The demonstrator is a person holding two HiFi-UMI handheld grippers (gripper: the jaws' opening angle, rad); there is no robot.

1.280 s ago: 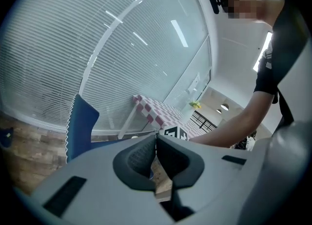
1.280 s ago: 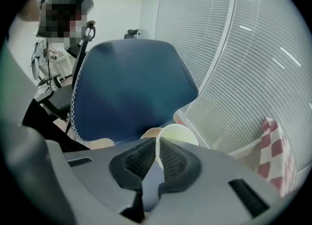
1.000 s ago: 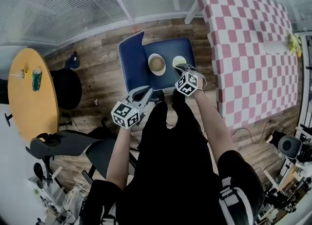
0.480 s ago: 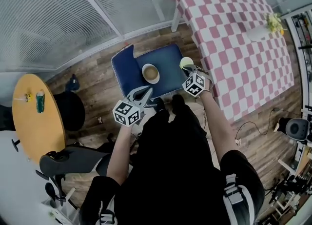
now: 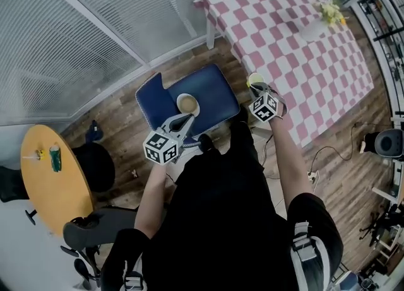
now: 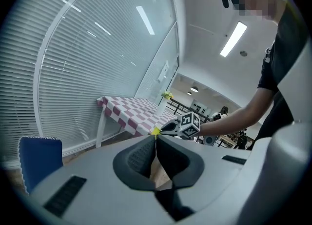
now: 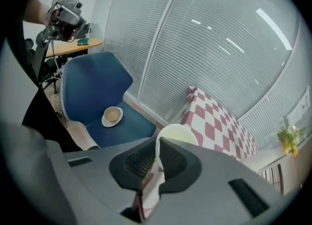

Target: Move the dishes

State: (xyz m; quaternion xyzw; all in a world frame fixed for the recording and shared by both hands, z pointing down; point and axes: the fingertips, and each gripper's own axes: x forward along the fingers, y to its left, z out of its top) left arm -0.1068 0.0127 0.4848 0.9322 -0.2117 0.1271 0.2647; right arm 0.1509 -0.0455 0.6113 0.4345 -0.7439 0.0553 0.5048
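A pale cream bowl [image 7: 178, 134] hangs in the air, my right gripper [image 7: 158, 144] shut on its rim. In the head view that bowl [image 5: 254, 80] sits just beyond the right gripper [image 5: 255, 89], between the blue chair [image 5: 214, 97] and the red-and-white checked table [image 5: 297, 37]. A brown bowl on a white saucer [image 5: 187, 103] rests on the chair seat; the right gripper view also shows the brown bowl [image 7: 112, 115]. My left gripper [image 5: 187, 119] hovers at the chair's near edge, close to the saucer. Its jaws [image 6: 155, 140] are shut with nothing between them.
A vase of flowers [image 5: 329, 12] stands at the checked table's far side. Slatted window blinds [image 5: 95, 37] run behind the chair. A round yellow table [image 5: 44, 182] with a green can [image 5: 56, 157] is at the left, and a dark office chair [image 5: 95, 226] stands near it.
My right gripper has lifted the cream bowl off the chair seat and carried it right, toward the checked table. The left gripper has edged up toward the saucer.
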